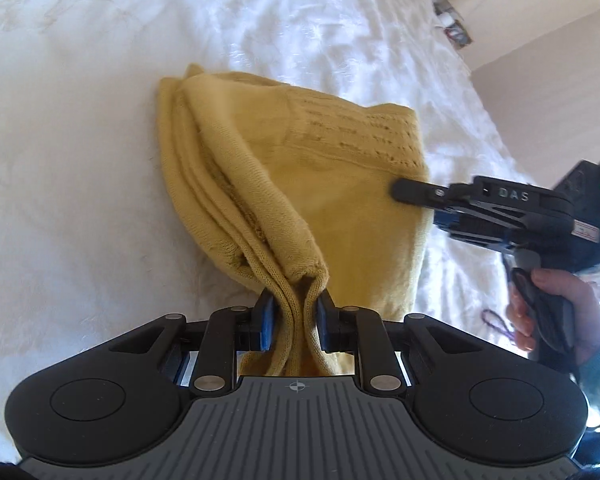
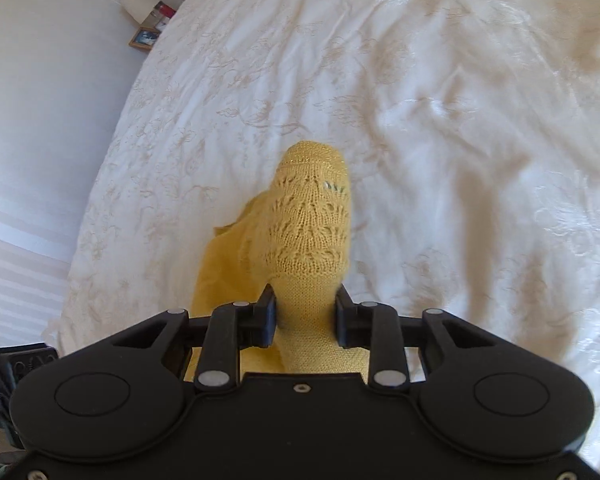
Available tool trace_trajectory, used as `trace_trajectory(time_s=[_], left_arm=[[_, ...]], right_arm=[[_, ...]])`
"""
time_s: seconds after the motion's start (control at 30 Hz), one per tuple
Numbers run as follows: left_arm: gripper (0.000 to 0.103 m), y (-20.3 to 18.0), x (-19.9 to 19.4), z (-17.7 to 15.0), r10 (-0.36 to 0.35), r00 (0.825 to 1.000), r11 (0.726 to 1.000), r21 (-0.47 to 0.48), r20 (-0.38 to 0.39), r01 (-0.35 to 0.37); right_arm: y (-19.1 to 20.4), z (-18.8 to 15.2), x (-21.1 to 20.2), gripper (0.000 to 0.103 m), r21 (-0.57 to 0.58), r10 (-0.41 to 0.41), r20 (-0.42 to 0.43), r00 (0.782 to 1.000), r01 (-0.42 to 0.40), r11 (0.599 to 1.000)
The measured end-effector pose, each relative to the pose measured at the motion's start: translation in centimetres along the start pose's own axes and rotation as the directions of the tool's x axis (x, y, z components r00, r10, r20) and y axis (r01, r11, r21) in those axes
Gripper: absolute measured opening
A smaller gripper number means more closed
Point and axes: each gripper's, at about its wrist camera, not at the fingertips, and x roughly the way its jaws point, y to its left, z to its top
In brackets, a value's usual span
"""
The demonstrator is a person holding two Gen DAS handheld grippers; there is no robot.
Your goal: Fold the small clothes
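A mustard-yellow knitted garment (image 1: 284, 168), plain-knit with a lace-pattern band, is partly folded on a bed and lifted at two edges. One bunched edge is clamped between the blue pads of the left hand-held gripper (image 1: 293, 314). The right hand-held gripper (image 2: 305, 316) is closed on the opposite edge, below the lace band; "DAS" is printed on its body. The white bedspread (image 2: 440, 140) carries a pale embroidered leaf pattern and is creased. A framed picture (image 2: 143, 39) stands beside the bed, against a plain wall (image 2: 48, 92).
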Motion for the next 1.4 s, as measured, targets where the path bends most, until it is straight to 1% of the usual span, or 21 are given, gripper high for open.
trace_trajectory(time_s=[0.07, 0.1, 0.17, 0.23, 0.3, 0.4, 0.5, 0.57, 0.6, 0.67, 0.7, 0.77, 0.8, 0.93, 0.97, 1.03, 1.07, 1.2, 1.27, 1.33, 1.4], left_arm=[[0.020, 0.8, 0.5, -0.7, 0.121, 0.993, 0.992, -0.033, 0.009, -0.121], [0.025, 1.3, 0.6, -0.9, 0.178, 0.984, 0.983, -0.044, 0.013, -0.177], [0.028, 1.8, 0.5, -1.3, 0.241, 0.970, 0.969, -0.056, 0.024, -0.240], [0.031, 1.8, -0.2, -1.6, 0.273, 0.961, 0.961, -0.054, 0.051, -0.270], [0.032, 1.0, -0.9, -1.9, 0.307, 0.948, 0.952, -0.034, 0.086, -0.305], [0.032, -0.4, -2.4, -2.7, 0.362, 0.920, 0.931, -0.005, 0.152, -0.366], [0.032, -2.7, -3.9, -3.0, 0.371, 0.894, 0.920, 0.027, 0.252, -0.390], [0.032, -4.3, -3.9, -2.7, 0.368, 0.883, 0.913, 0.070, 0.292, -0.403], [0.032, -4.9, -3.7, -2.4, 0.362, 0.882, 0.910, 0.093, 0.301, -0.405], [0.032, -5.7, -2.5, -1.5, 0.346, 0.893, 0.906, 0.145, 0.289, -0.398], [0.032, -6.1, -1.3, -0.9, 0.351, 0.893, 0.898, 0.168, 0.280, -0.406], [0.032, -6.2, 0.6, 0.2, 0.374, 0.886, 0.877, 0.207, 0.272, -0.434], [0.032, -6.0, 1.6, 0.7, 0.396, 0.879, 0.860, 0.229, 0.267, -0.457], [0.032, -4.2, 4.4, 3.3, 0.502, 0.831, 0.787, 0.271, 0.240, -0.554], [0.035, -3.6, 4.8, 4.0, 0.512, 0.828, 0.784, 0.268, 0.230, -0.559], [0.036, -2.4, 5.0, 5.3, 0.497, 0.844, 0.808, 0.246, 0.204, -0.535], [0.036, -2.1, 4.9, 5.7, 0.492, 0.848, 0.814, 0.241, 0.198, -0.529], [0.037, -1.7, 5.1, 6.8, 0.494, 0.846, 0.804, 0.266, 0.198, -0.532], [0.040, -1.2, 5.2, 7.4, 0.490, 0.852, 0.816, 0.247, 0.185, -0.522], [0.045, -0.8, 5.3, 7.6, 0.491, 0.852, 0.823, 0.226, 0.179, -0.522], [0.050, -0.4, 5.1, 7.5, 0.489, 0.854, 0.829, 0.210, 0.179, -0.518]], right_arm=[[-1.4, -0.3, -0.3, 0.043, -0.020, -0.152, 0.034, 0.988, 0.153, 0.988], [-2.0, -0.5, -0.4, 0.043, -0.033, -0.200, 0.044, 0.979, 0.202, 0.979], [-2.7, -0.8, -0.9, 0.043, -0.043, -0.233, 0.060, 0.971, 0.236, 0.971], [-3.1, -1.2, -1.8, 0.048, -0.069, -0.214, 0.072, 0.974, 0.219, 0.973], [-2.9, -1.8, -2.4, 0.058, -0.122, -0.192, 0.082, 0.978, 0.201, 0.972], [-2.5, -2.5, -3.0, 0.058, -0.177, -0.164, 0.084, 0.983, 0.176, 0.968], [-2.0, -3.2, -3.1, 0.058, -0.209, -0.131, 0.073, 0.989, 0.144, 0.967], [-1.7, -3.6, -3.1, 0.058, -0.228, -0.116, 0.068, 0.991, 0.128, 0.965], [-1.5, -3.7, -3.1, 0.058, -0.237, -0.109, 0.066, 0.992, 0.121, 0.964], [-1.3, -4.1, -3.0, 0.059, -0.249, -0.092, 0.060, 0.994, 0.104, 0.963], [-1.1, -4.1, -2.9, 0.060, -0.255, -0.086, 0.054, 0.995, 0.097, 0.962], [-0.9, -4.2, -2.7, 0.061, -0.262, -0.082, 0.047, 0.996, 0.091, 0.961], [-0.8, -4.3, -2.7, 0.061, -0.266, -0.079, 0.045, 0.996, 0.088, 0.960], [-0.3, -4.1, -2.4, 0.061, -0.279, -0.082, 0.042, 0.996, 0.090, 0.956], [0.0, -4.1, -2.3, 0.061, -0.286, -0.084, 0.043, 0.996, 0.093, 0.954], [0.6, -3.7, -1.9, 0.061, -0.302, -0.084, 0.049, 0.995, 0.095, 0.948], [1.0, -3.5, -1.6, 0.061, -0.309, -0.077, 0.051, 0.996, 0.089, 0.947], [2.7, -2.2, 0.2, 0.062, -0.360, -0.020, 0.045, 0.999, 0.035, 0.932], [3.5, -1.5, 1.8, 0.065, -0.392, -0.015, 0.020, 1.000, 0.022, 0.920], [3.8, -0.7, 3.8, 0.066, -0.414, -0.046, -0.005, 0.999, 0.039, 0.909], [3.8, 0.3, 5.8, 0.066, -0.430, -0.105, -0.022, 0.994, 0.086, 0.899]])
